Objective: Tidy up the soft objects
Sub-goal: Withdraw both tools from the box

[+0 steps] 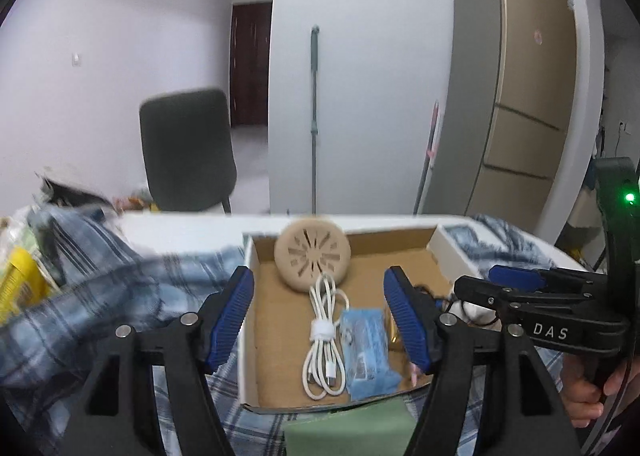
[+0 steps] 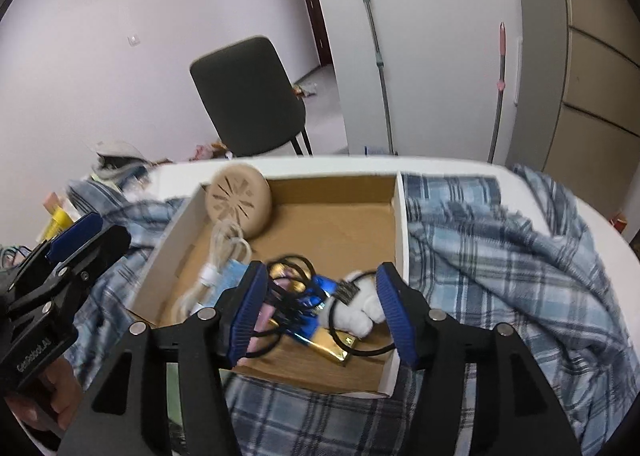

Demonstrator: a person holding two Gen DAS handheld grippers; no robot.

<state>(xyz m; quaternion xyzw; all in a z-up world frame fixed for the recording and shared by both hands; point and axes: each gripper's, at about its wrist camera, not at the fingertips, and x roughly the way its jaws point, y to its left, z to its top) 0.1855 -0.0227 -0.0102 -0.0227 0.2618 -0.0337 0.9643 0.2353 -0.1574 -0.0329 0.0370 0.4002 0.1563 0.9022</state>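
While both grippers hover over the cardboard box [image 1: 400, 246] on the table [image 1: 180, 228], neither holds anything. Seen from its own camera, the left gripper [image 1: 319, 318] stands wide, its blue pads on either side of the box's left half with nothing pressed between them; below it lie a white cable [image 1: 325, 340] bundled with a white tie and, just beside it on the right, a blue packet [image 1: 366, 348]. Behind the cable a tan round disc [image 1: 313, 258] with slots leans at the back of the box. The right gripper [image 2: 322, 310] is also parted, above the box's near right part, where a black cord [image 2: 294, 296] is tangled over a blue and gold wrapper [image 2: 330, 344] and a small white plush [image 2: 358, 310]; the plush sits close to the right pad, but whether they touch I cannot tell. A pink thing shows by the left pad, too hidden to name. Around the box a blue plaid cloth [image 2: 500, 256] spreads over the table, bunched at both sides. A green sheet [image 1: 352, 428] lies at the box's near edge. Behind the table stand a dark chair [image 1: 186, 152], a mop handle [image 1: 315, 116] against the white wall, and a beige fridge [image 1: 520, 96]. A hand [image 1: 588, 392] grips the right gripper's handle.
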